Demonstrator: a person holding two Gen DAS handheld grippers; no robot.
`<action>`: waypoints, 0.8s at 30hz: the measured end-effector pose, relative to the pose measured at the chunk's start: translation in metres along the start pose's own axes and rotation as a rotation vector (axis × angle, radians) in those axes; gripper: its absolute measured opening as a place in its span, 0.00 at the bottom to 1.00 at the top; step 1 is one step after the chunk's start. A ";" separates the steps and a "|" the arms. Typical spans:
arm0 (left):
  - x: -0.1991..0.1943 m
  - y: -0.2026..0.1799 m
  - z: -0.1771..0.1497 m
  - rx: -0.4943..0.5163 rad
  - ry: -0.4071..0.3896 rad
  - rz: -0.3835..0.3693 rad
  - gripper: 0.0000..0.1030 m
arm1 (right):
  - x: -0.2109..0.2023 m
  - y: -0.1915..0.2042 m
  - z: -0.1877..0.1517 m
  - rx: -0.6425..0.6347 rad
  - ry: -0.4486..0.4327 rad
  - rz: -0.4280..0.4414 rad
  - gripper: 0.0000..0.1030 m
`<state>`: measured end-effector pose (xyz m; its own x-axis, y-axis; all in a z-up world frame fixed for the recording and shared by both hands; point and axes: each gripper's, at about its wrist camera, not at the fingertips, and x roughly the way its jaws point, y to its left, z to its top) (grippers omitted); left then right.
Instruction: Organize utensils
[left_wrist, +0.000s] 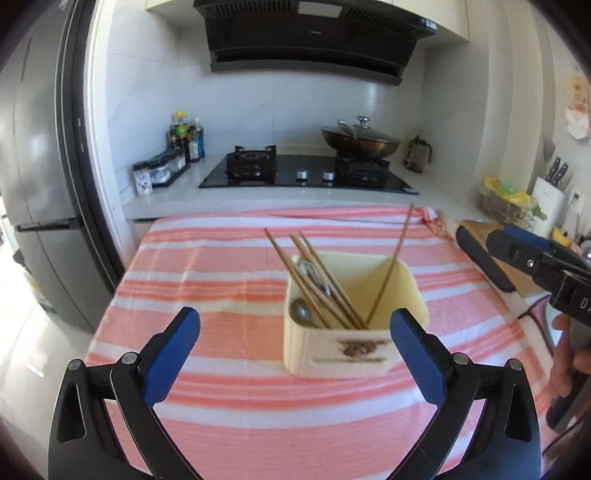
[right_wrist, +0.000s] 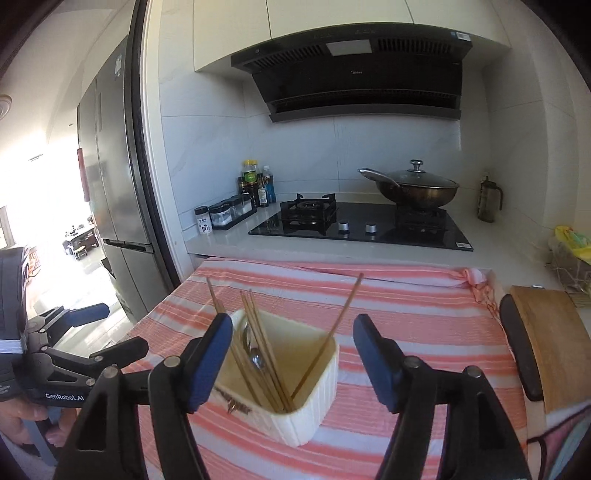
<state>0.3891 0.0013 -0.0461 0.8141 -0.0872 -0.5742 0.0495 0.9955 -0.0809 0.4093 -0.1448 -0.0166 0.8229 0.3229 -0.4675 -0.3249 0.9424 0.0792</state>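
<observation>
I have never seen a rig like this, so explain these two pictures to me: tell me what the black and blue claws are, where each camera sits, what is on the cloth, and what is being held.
No robot here: a person holds one two-finger claw in each hand, each with a camera looking along its fingers. One picture looks out over the left gripper, the other over the right gripper. Both stand open and hold nothing. On the striped cloth stands a cream utensil holder containing chopsticks and a metal spoon; one chopstick leans apart from the rest. Behind is a stove with a lidded wok.

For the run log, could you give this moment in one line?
left gripper open, empty | right gripper open, empty | chopsticks, spoon in holder
</observation>
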 end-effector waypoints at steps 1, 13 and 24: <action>-0.008 -0.002 -0.008 -0.012 0.024 -0.007 1.00 | -0.014 0.003 -0.009 0.012 0.001 -0.005 0.82; -0.086 -0.035 -0.063 0.030 -0.029 0.162 1.00 | -0.123 0.022 -0.081 0.062 0.035 -0.159 1.00; -0.125 -0.040 -0.078 0.032 -0.046 0.210 1.00 | -0.160 0.064 -0.094 0.003 0.031 -0.232 1.00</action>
<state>0.2400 -0.0307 -0.0344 0.8339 0.1236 -0.5378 -0.1062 0.9923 0.0633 0.2131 -0.1444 -0.0199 0.8608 0.0946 -0.5000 -0.1269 0.9914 -0.0308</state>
